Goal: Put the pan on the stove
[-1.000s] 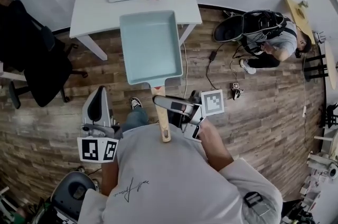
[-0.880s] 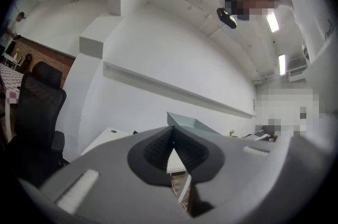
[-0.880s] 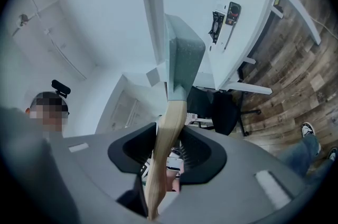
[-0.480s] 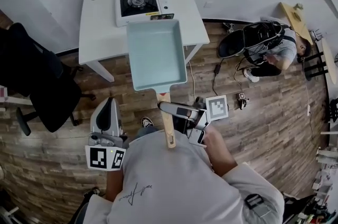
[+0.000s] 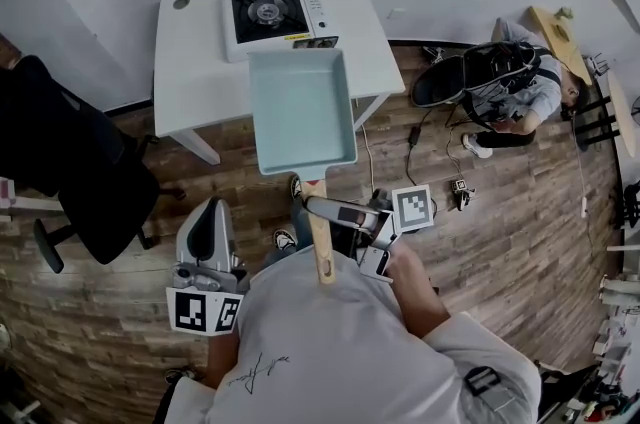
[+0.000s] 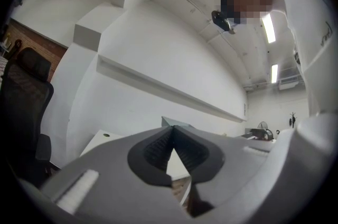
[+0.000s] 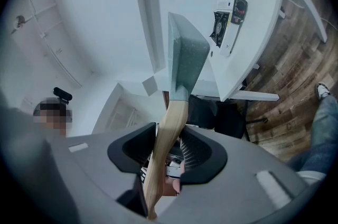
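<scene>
The right gripper [image 5: 318, 209] is clamping the wooden handle [image 5: 321, 252] of the pale blue rectangular pan [image 5: 302, 112], its jaws pressed on either side of the wood well back from the pan body. The pan is hanging in the air in front of the person, its far rim reaching over the near part of the white desk [image 5: 200, 62] and appearing just short of the stove [image 5: 278, 10], which is sitting toward the back of the desk. The left gripper [image 6: 171, 133] is closed with nothing between its jaws and is idling at the person's left side.

The step in hand looks like the final approach. Since the grip is sitting far from the pan's weight, the pan is likely wanting to droop or twist, so the hold should be staying firm and the pan level. It needs bringing forward until its middle is over the burner [image 5: 266, 9], then lowering gently, releasing only once the base is resting flat
</scene>
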A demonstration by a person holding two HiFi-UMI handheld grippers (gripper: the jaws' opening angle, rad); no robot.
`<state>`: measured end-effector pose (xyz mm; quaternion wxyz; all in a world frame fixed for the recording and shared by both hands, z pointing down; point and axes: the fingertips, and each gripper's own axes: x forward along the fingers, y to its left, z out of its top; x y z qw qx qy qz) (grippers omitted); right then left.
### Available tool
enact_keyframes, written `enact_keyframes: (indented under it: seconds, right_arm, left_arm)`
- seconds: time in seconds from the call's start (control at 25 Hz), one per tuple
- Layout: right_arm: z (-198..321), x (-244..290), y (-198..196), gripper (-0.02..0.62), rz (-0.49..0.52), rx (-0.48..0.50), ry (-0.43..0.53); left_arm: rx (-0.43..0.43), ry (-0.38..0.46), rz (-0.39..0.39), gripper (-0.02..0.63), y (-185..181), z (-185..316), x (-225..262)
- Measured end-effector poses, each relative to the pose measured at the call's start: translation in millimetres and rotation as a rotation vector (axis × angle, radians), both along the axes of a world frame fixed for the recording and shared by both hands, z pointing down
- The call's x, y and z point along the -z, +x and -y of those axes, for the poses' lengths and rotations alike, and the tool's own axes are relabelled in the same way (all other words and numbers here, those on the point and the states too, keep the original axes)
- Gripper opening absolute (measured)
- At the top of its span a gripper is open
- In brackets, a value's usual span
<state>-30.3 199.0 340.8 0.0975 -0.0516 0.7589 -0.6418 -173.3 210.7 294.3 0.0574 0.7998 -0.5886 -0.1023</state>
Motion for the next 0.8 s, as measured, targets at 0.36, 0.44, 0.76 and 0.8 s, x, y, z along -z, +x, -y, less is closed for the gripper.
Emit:
enact_keyframes:
  seconds: [0.36, 0.44, 0.76, 0.8]
  right_arm:
    - [55, -4, -8, 0.140, 0.005, 0.012, 0.013]
    - [74, -3, -10, 0.140, 0.010, 0.013, 0.019]
    - [158, -4, -18, 0.142, 0.012, 0.016, 0.027]
    - [167, -3, -17, 0.143, 0.013, 0.016, 0.027]
  left_arm:
    - [0.004, 0.010, 0.006, 0.054, -5, 57, 0]
    - [0.002, 0.011, 0.004, 0.054, -2, 76, 3]
    - [-0.079, 0.021, 0.072, 0.054, 23, 162, 9]
    - [-0.075, 0.017, 0.064, 0.054, 22, 172, 10]
